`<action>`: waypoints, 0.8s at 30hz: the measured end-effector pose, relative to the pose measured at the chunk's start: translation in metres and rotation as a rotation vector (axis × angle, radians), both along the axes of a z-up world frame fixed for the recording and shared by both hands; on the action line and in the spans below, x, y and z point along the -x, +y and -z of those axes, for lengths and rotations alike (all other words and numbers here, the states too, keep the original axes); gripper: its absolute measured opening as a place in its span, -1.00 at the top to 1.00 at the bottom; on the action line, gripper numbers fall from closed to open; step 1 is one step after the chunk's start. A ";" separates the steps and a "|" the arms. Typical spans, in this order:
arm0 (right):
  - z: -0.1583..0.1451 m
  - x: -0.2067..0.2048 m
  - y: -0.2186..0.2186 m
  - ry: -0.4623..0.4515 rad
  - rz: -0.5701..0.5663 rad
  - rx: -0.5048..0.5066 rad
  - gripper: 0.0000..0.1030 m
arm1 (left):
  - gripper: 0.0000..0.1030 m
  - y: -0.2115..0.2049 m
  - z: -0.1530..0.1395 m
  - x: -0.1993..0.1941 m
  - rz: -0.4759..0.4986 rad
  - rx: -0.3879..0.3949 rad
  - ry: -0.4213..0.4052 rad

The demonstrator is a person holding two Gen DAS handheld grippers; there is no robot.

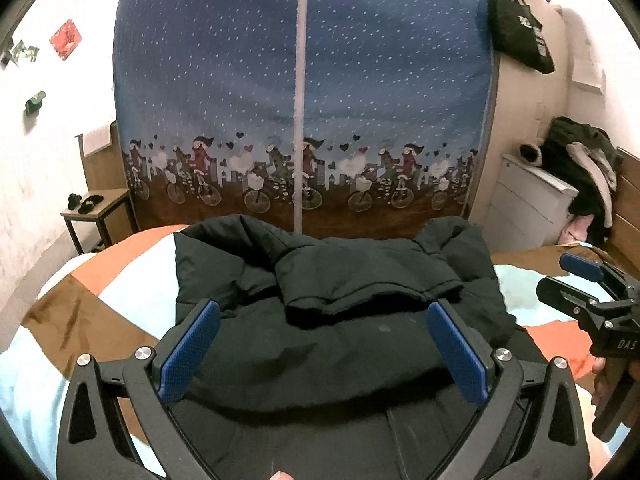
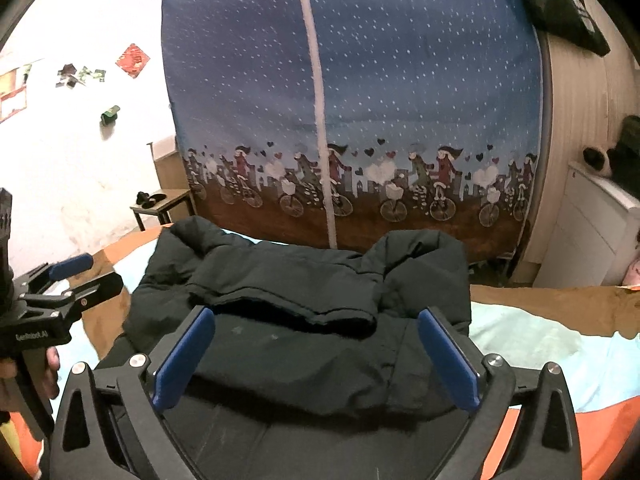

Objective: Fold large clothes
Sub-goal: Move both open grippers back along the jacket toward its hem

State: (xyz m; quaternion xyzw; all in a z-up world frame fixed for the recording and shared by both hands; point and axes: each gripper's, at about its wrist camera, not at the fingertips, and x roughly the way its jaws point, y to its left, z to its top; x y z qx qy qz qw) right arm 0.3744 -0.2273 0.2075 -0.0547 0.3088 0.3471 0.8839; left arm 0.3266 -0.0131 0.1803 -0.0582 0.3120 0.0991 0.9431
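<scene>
A large black padded jacket [image 1: 328, 320] lies partly folded on the bed, with a sleeve laid across its upper part; it also shows in the right wrist view [image 2: 304, 320]. My left gripper [image 1: 324, 344] is open and empty, held just above the jacket's near part. My right gripper [image 2: 316, 352] is open and empty too, above the jacket's near right part. The right gripper shows at the right edge of the left wrist view [image 1: 576, 284]. The left gripper shows at the left edge of the right wrist view [image 2: 80, 272].
The bed has a patchwork cover [image 1: 120, 276] of orange, brown and pale blue. A blue fabric wardrobe [image 1: 300, 120] stands behind the bed. A small side table [image 1: 96, 208] is at the left, white drawers [image 1: 528, 204] with piled clothes at the right.
</scene>
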 end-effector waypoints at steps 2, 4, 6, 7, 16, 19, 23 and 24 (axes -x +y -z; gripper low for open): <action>-0.004 0.012 -0.006 0.003 -0.004 -0.009 -1.00 | -0.97 -0.008 -0.007 0.013 0.006 0.002 -0.009; -0.008 0.024 -0.012 0.008 -0.008 -0.018 -1.00 | -0.97 -0.015 -0.012 0.024 0.006 -0.005 -0.015; -0.012 0.036 -0.018 0.003 -0.007 -0.020 -1.00 | -0.97 -0.021 -0.016 0.034 -0.001 -0.001 -0.020; -0.014 0.041 -0.020 0.003 -0.011 -0.021 -1.00 | -0.97 -0.022 -0.017 0.037 -0.001 0.004 -0.017; -0.018 0.084 -0.041 0.008 -0.054 0.011 -1.00 | -0.97 -0.047 -0.013 0.094 0.021 0.029 0.036; -0.014 0.098 -0.046 0.017 -0.067 0.034 -1.00 | -0.97 -0.055 -0.008 0.112 0.032 0.039 0.060; -0.009 0.113 -0.052 0.028 -0.067 0.039 -1.00 | -0.97 -0.065 0.000 0.124 0.057 0.030 0.098; -0.007 0.117 -0.053 0.035 -0.066 0.035 -1.00 | -0.97 -0.066 0.002 0.125 0.061 0.029 0.103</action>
